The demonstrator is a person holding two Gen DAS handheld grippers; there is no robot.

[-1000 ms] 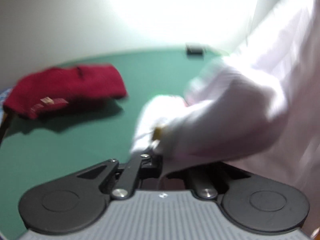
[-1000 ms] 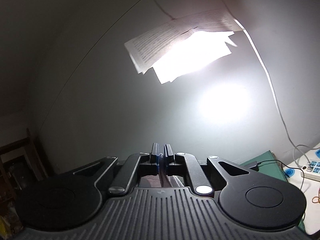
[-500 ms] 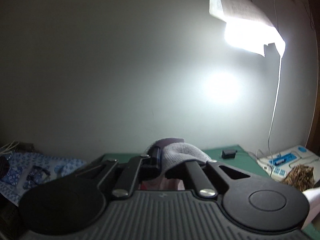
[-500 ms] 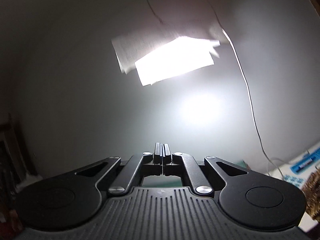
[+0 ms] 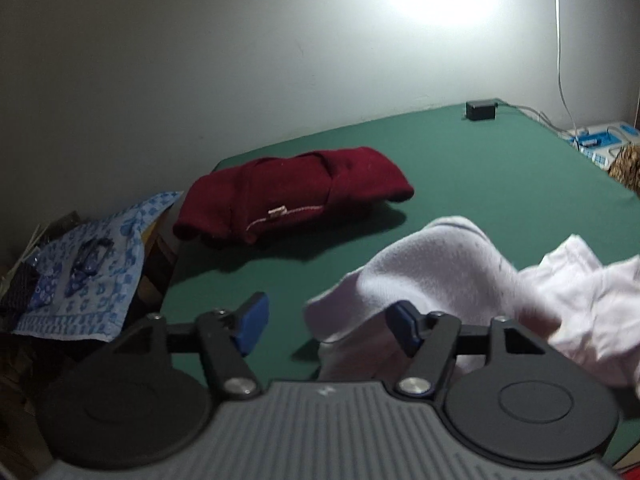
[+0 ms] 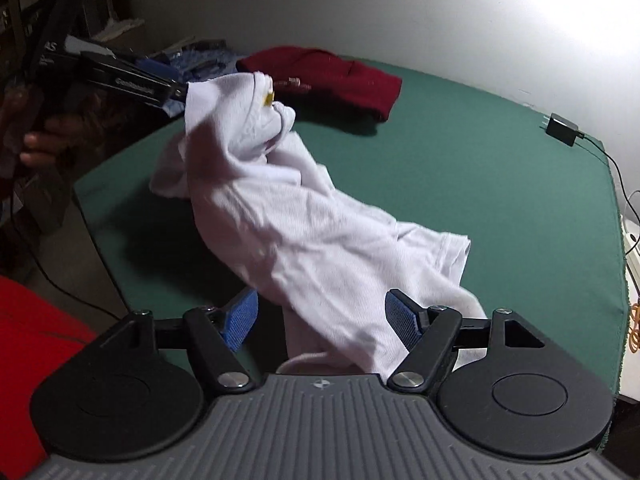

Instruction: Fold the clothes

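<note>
A white garment (image 6: 304,216) lies crumpled in a long heap across the green table (image 6: 480,184). Its near end passes between the blue pads of my right gripper (image 6: 322,322), whose jaws are opening and do not press on it. Its far end is still raised at the tips of my left gripper (image 6: 176,90), held by a hand (image 6: 40,136). In the left wrist view my left gripper (image 5: 328,326) is opening too. The white garment (image 5: 440,272) drapes over its right pad (image 5: 404,328) without being pinched. A folded dark red garment (image 5: 296,196) lies at the table's far left.
A black charger (image 5: 481,110) with a cable sits at the table's far edge. A power strip (image 5: 600,144) lies off the right side. A blue patterned cloth (image 5: 80,264) covers something left of the table. The person's red clothing (image 6: 24,320) is at lower left.
Half a second ago both views faced the lit wall with the jaws shut. Now both point down at the table, the jaws stand wide apart, and the white garment has dropped onto the cloth.
</note>
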